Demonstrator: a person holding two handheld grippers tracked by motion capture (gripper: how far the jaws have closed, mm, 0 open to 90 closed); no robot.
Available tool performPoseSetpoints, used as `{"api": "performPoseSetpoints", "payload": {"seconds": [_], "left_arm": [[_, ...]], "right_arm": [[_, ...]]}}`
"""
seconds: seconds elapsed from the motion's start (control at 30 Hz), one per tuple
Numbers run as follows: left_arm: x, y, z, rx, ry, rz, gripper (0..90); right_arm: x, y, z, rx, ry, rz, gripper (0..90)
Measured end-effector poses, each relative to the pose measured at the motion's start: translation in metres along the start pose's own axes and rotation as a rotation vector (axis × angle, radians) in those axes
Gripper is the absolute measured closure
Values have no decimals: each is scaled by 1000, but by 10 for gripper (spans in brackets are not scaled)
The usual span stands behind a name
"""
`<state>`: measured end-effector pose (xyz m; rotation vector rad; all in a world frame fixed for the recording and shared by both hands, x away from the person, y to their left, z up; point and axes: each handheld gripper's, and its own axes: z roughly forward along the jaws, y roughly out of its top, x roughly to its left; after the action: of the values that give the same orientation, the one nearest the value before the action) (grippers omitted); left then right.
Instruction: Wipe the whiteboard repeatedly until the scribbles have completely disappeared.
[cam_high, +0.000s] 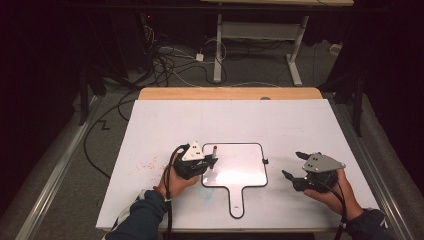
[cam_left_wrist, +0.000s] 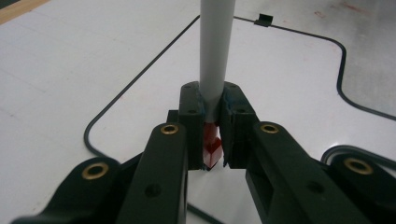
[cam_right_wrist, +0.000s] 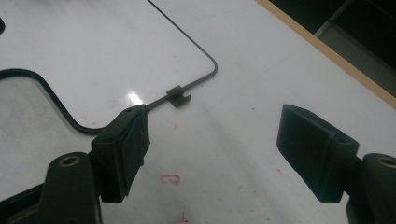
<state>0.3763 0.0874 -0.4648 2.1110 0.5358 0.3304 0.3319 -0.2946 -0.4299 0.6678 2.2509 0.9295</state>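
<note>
Marker (cam_left_wrist: 215, 56) clenched upright in my left gripper (cam_left_wrist: 213, 135), frame centre, over the small whiteboard (cam_high: 240, 170), my right gripper (cam_right_wrist: 224, 154) released, jaws spread, beside the board's right edge.

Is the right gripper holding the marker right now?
No, the right gripper has its fingers spread apart with nothing between them, while the marker is clamped in the left gripper.
</note>
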Motion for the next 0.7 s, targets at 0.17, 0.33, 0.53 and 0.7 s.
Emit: {"api": "performPoseSetpoints", "payload": {"seconds": [0.17, 0.33, 0.53, 0.7], "left_arm": [[-11, 16, 7, -20, -16, 12, 787], [-25, 31, 18, -27, -42, 23, 786], [-44, 48, 35, -36, -85, 55, 786], [-57, 58, 46, -42, -116, 67, 786]], "right_arm": [[0, 5, -3, -58, 38, 61, 283], [5, 17, -4, -120, 108, 116, 310], [21, 39, -2, -203, 184, 124, 350], [34, 53, 2, -243, 243, 134, 389]]}}
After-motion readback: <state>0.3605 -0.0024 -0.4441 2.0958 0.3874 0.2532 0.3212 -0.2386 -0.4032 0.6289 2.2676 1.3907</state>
